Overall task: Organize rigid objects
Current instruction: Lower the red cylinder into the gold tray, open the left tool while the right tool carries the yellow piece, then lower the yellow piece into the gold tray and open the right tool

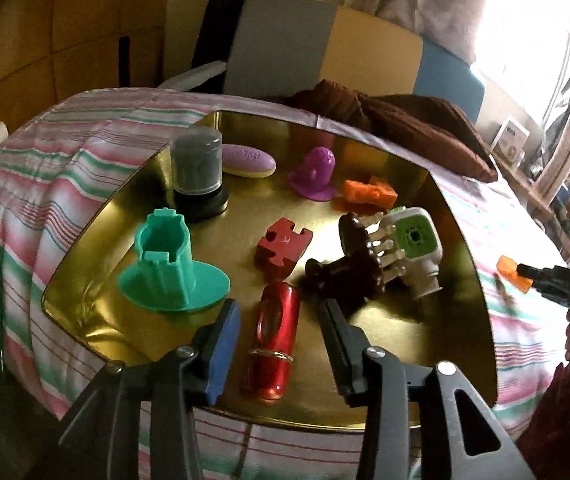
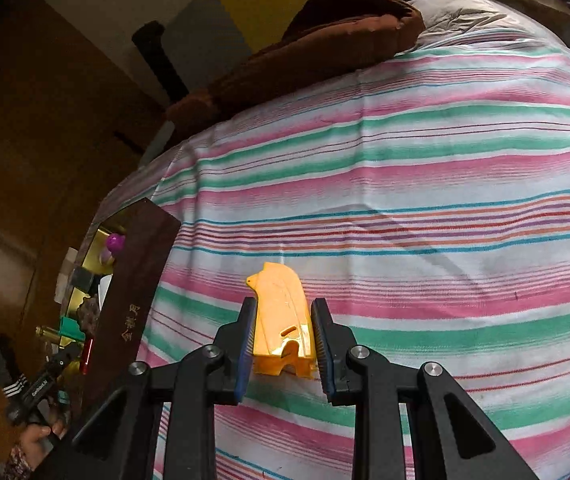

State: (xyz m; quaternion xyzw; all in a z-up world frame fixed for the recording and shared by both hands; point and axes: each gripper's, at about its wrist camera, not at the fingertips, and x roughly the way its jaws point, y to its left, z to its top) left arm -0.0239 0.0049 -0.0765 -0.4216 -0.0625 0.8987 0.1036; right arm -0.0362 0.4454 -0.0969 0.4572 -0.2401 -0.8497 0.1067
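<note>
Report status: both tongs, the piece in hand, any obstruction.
Left tongs open over red metallic cylinder in gold tray. Right tongs closed on orange plastic piece above striped sheet. Path clear.

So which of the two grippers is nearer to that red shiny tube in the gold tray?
Left. The left gripper straddles the red tube with open fingers; the right gripper is off the tray, gripping an orange piece.

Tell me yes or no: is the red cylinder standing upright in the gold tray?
No. The red cylinder lies on its side on the gold tray, between the open left tongs.
</note>
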